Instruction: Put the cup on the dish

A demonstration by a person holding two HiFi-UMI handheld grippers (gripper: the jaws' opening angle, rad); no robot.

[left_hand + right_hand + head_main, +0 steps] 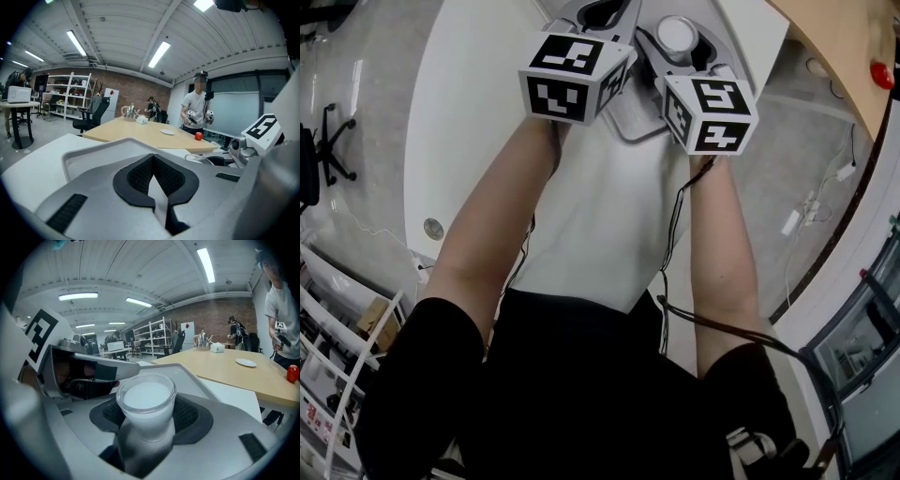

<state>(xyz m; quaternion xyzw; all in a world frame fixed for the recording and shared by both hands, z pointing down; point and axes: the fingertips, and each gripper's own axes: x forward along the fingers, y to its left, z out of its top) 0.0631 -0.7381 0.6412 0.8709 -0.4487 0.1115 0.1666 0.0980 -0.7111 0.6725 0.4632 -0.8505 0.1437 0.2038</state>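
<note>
While the right gripper (pixel 145 439) is squeezing the milky white cup (pixel 146 401) upright between its 2 black pads (pixel 187 414), the left gripper (pixel 152 185) is sitting right beside it with its jaws pressed together on nothing. Both are hovering over the white table (pixel 487 112), where the grey dish (pixel 630 120) is lying close under them; can't tell if the cup is over it. Further back, a wooden table (pixel 140 133) is carrying a small plate (pixel 167 132) and a red round thing (pixel 198 136), and a person (pixel 197 110) is standing behind it.
</note>
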